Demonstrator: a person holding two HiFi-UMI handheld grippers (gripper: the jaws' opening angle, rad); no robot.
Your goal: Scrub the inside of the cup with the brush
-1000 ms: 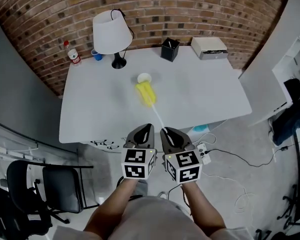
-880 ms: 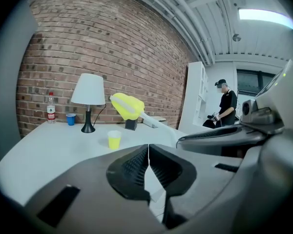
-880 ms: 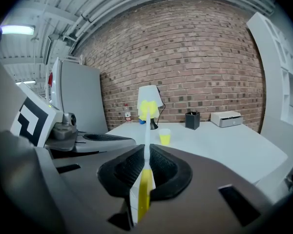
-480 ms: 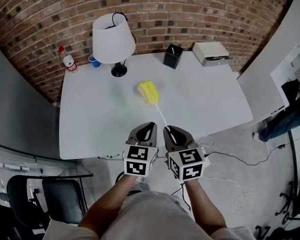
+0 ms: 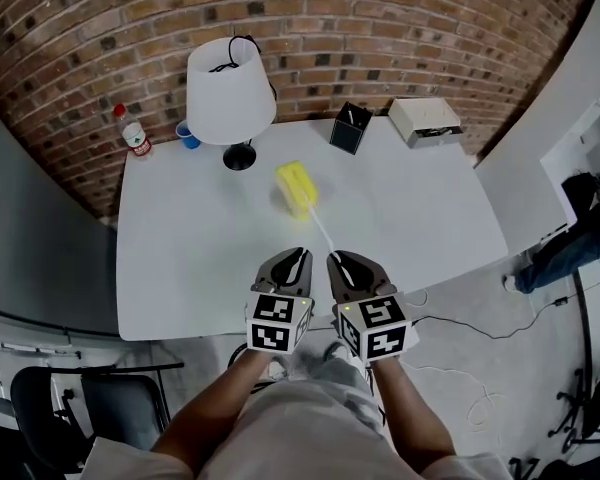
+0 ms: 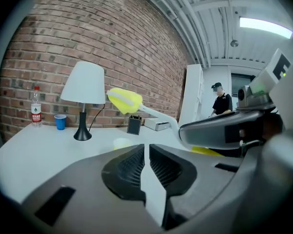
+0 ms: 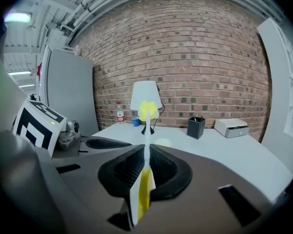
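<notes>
Head view: yellow sponge brush (image 5: 298,190), thin white stem, clamped in your right gripper (image 5: 340,263); left gripper (image 5: 292,261) closed, empty. Its head now hides the cup (image 6: 121,143) seen here earlier.

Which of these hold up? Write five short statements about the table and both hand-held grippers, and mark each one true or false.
1. The right hand-held gripper grips the brush by its handle. True.
2. The left hand-held gripper holds the pale cup. False: its jaws are shut on nothing, and the pale cup stands on the table.
3. The brush's head sits inside the pale cup. False: it is held in the air, clear of the cup.
4. The lamp stands on the table. True.
5. The blue cup stands at the table's near edge. False: it stands at the far edge, beside the water bottle.
</notes>
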